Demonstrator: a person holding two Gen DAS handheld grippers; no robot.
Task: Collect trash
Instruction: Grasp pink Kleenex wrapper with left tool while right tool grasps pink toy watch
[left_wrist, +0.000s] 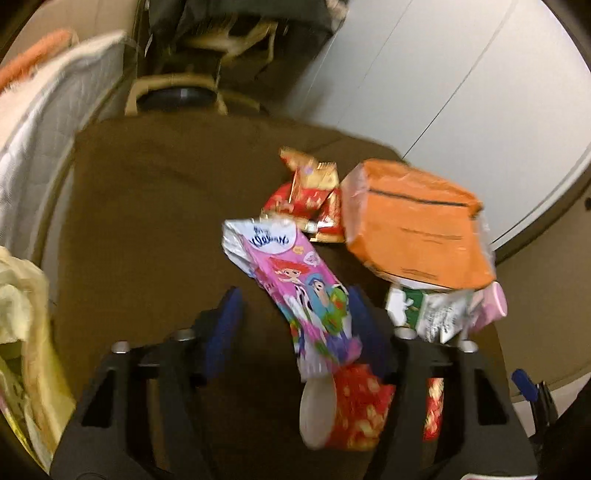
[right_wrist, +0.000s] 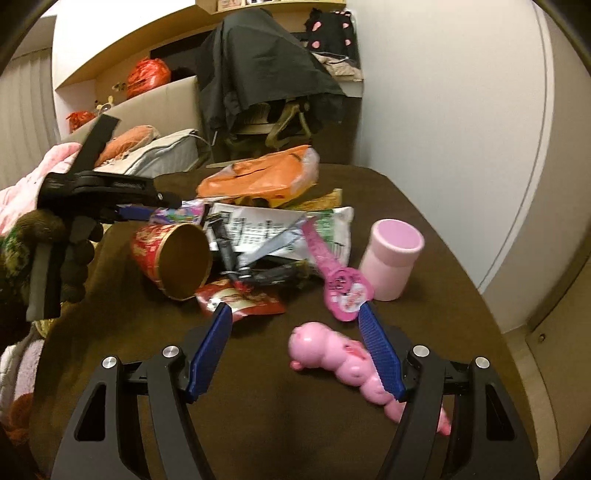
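A heap of trash lies on the brown table. My left gripper hangs over it with its jaws apart. A pink cartoon wrapper lies slanted between the pads, close to the right one, and the left pad is clear of it. Below the wrapper a red paper cup lies on its side. In the right wrist view a gloved hand holds the left gripper above the red cup. My right gripper stands open above the table, with a pink pig toy lying by its right finger.
An orange bag, red-gold wrappers and a white-green pouch crowd the heap. A pink cup and a pink toy watch sit right of it. Behind the table stands a chair draped in black; bedding is on the left.
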